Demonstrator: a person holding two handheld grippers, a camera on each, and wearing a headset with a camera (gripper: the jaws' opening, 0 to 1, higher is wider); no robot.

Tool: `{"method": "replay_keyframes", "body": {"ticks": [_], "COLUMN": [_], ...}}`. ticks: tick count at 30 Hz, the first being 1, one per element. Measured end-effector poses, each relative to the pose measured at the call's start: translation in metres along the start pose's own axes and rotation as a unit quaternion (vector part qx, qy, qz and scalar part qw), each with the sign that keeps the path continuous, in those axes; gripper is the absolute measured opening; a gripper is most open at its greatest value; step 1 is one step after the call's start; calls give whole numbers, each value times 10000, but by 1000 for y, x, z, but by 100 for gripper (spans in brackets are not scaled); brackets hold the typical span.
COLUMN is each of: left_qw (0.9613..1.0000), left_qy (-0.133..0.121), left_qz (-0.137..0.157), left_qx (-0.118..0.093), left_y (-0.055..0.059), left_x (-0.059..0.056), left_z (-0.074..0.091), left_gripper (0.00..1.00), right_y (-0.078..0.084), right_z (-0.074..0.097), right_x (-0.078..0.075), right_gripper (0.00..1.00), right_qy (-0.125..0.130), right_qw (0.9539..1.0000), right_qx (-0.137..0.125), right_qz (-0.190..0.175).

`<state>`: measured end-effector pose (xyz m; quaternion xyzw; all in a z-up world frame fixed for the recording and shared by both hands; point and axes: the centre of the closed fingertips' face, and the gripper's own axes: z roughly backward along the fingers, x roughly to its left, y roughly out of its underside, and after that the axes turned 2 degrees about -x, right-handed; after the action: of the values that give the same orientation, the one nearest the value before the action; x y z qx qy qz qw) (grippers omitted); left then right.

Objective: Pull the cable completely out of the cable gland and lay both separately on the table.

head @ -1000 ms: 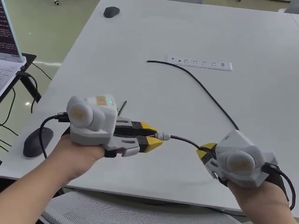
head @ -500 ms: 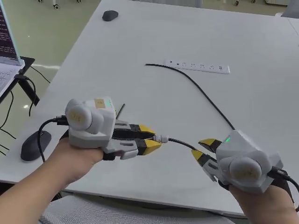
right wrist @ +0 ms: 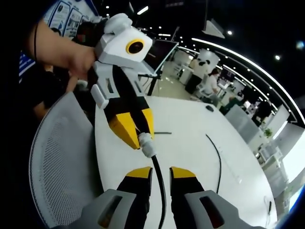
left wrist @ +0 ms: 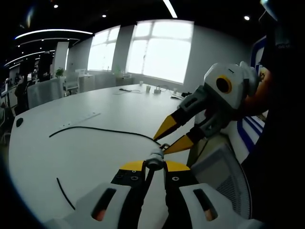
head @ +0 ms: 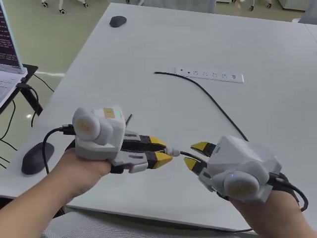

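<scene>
In the head view, the left claw (head: 163, 150) is clamped on the white cable gland (head: 173, 149) just above the near edge of the white tabletop (head: 148, 49). The right claw (head: 190, 153) faces it close by, jaws apart on either side of the black cable (head: 218, 106), which comes out of the gland, passes under that gripper and runs across the tabletop to a free end beside a white power strip (head: 210, 75). A computer mouse (head: 118, 21) lies at the far edge. In the left gripper view, the left claw (left wrist: 154, 165) pinches the cable gland (left wrist: 155, 157), with the spread right claw (left wrist: 162, 144) just beyond it and the cable (left wrist: 95, 129) lying behind. In the right gripper view, the right claw (right wrist: 159, 171) stands parted with the cable (right wrist: 159, 186) running between its jaws, and the left claw (right wrist: 133, 126) grips the cable gland (right wrist: 147, 143) right ahead.
</scene>
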<state>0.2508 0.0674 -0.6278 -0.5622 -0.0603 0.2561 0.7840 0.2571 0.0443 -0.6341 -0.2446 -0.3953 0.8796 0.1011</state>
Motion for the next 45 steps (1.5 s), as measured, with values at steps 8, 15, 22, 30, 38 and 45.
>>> {"method": "replay_keyframes", "body": {"ticks": [8, 15, 22, 30, 38, 45], "left_qw": [10000, 10000, 10000, 10000, 10000, 10000], "left_qy": [-15, -4, 0, 3, -36, -62], "left_qz": [19, 33, -12, 7, 4, 11], "left_qx": [22, 40, 79, 29, 9, 5], "left_y": [3, 4, 6, 4, 3, 4], "left_x": [-2, -2, -3, -3, -2, 0], "left_z": [-1, -2, -4, -5, -5, -3], "left_gripper": [15, 15, 15, 15, 15, 15], "right_y": [-3, -2, 1, 4, 8, 21], "right_z": [-4, -6, -6, -7, -8, -9], "right_x": [7, 10, 12, 9, 6, 1], "right_gripper": [5, 2, 0, 0, 0, 0], "right_qy": [-130, -188, -182, -108, -58, 31], "right_qw": [9997, 9995, 9997, 9999, 9993, 9983], "right_qx": [-9, -11, 9, 6, 54, 164], "right_qz": [210, 271, 150, -127, -366, -563]}}
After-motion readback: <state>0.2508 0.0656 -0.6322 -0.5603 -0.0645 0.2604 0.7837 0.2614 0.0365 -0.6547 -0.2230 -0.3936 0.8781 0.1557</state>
